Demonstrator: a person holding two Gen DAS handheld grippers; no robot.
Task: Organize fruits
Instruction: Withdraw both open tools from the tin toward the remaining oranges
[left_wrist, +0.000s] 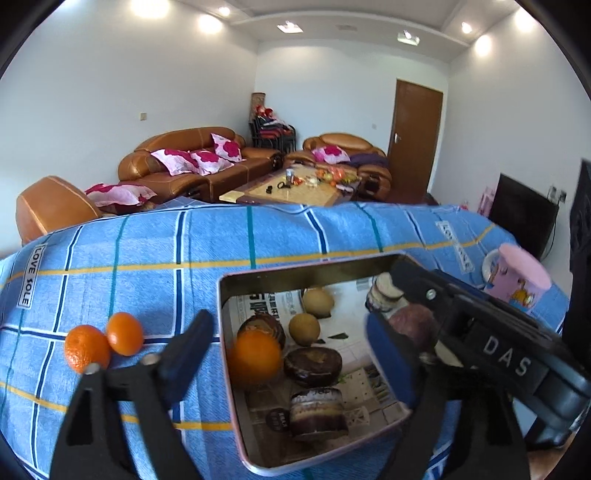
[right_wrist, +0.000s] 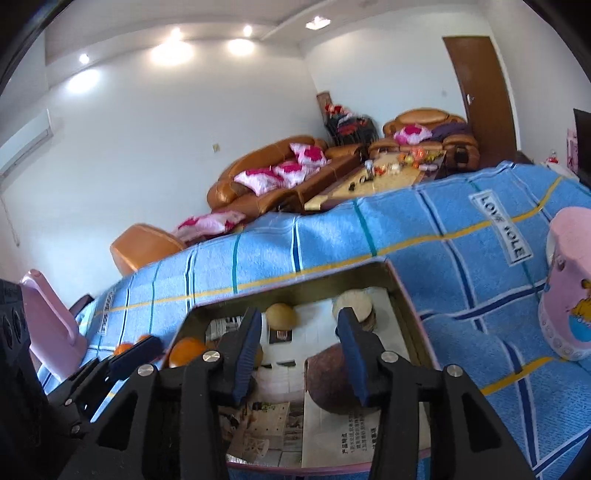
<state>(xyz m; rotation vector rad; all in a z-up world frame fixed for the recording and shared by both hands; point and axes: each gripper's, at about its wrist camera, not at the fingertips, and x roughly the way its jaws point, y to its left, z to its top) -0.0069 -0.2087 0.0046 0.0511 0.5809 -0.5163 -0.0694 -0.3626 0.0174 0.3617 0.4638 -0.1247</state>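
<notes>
A shallow metal tray (left_wrist: 236, 424) lined with newspaper sat on a table covered by a blue checked cloth (left_wrist: 155, 258). Inside the tray lay an orange (left_wrist: 255, 356) against the left wall, two round yellow-brown fruits (left_wrist: 304, 328) farther back, three dark chocolate-coated cakes (left_wrist: 313, 365) in the middle and near part, a purple-brown fruit (left_wrist: 412, 325) on the right and a pale stacked cake (left_wrist: 386, 291) in the far right corner.

Outside the tray, on the cloth to its left, two small oranges (left_wrist: 103, 341) lay touching each other.

The left gripper (left_wrist: 291, 354) hung over the tray's left side with its jaws spread wide, one finger outside the tray wall above the cloth and the other over the tray's middle. The orange in the tray lay between them, and neither pad pressed on it.

The right gripper (right_wrist: 299, 350) reached over the tray from the near right edge. Its jaws stood partly apart with nothing clamped between them. The purple-brown fruit (right_wrist: 332, 380) rested on the newspaper under its right finger; whether that pad touched it could not be told.

A pink mug with a cartoon print (right_wrist: 569, 284) stood on the cloth to the right of the tray, well apart from it. In the far part of the room stood brown leather sofas (left_wrist: 192, 158) with pink cushions, a low table and a brown door (left_wrist: 415, 140).
</notes>
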